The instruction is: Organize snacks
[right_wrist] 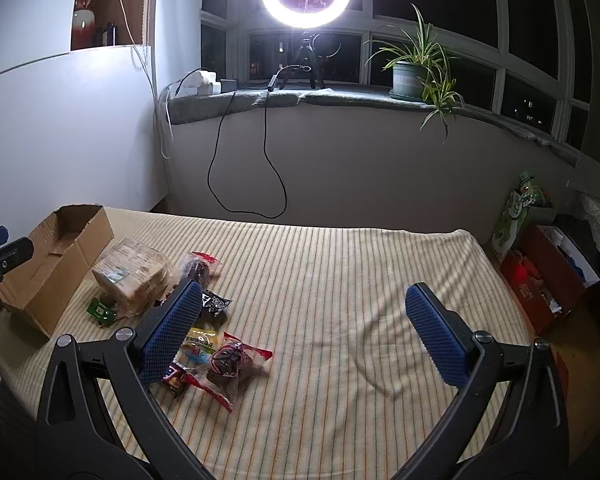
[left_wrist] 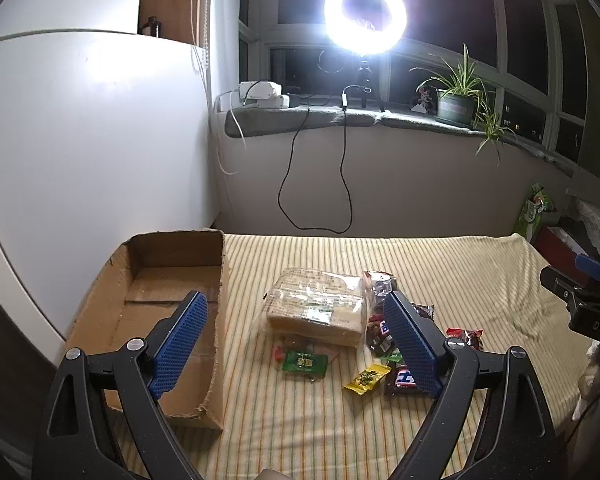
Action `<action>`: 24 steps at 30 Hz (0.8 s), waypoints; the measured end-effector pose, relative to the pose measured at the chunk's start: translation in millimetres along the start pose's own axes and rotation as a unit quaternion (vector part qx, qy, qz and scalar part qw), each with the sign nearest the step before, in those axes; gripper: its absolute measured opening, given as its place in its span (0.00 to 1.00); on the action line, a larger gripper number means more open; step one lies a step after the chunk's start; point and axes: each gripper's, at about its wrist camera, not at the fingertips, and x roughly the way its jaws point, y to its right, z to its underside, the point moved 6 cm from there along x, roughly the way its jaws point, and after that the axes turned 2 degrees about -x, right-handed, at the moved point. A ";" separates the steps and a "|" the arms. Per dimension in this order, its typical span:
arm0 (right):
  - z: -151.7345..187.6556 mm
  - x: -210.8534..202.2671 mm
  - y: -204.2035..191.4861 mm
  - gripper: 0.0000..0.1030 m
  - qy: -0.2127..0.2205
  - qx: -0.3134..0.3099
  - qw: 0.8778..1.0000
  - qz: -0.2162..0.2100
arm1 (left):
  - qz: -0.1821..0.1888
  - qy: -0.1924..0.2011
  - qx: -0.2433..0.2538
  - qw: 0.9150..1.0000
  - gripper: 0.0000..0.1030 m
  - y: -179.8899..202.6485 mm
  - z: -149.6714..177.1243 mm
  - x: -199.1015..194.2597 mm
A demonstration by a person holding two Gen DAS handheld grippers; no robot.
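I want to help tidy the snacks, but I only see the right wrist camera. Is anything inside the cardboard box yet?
Observer: No. The left wrist view looks down into the cardboard box, and only bare cardboard shows, though a gripper finger hides part of the floor.
Operator: Is the left gripper holding a snack?
Observer: No. The left gripper is open and grips nothing.
Operator: What is it pointing at?
Observer: The bagged bread lies straight ahead, framed between its fingers, on the striped cloth beside the box.
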 end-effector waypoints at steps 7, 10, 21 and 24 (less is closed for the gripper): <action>3.7 0.5 4.8 1.00 -0.006 -0.002 1.000 -0.001 | -0.004 -0.005 -0.005 1.000 0.87 2.4 4.5 1.1; 4.6 0.6 6.7 1.00 -0.007 0.000 1.000 -0.003 | -0.005 -0.006 -0.002 1.000 0.87 4.0 5.2 1.7; 5.2 9.9 7.7 1.00 -0.017 0.003 1.000 -0.014 | -0.008 -0.013 -0.006 1.000 0.87 2.4 7.2 5.9; 6.7 11.0 5.9 1.00 -0.020 0.002 1.000 -0.017 | -0.006 -0.014 -0.005 1.000 0.87 3.1 7.8 6.2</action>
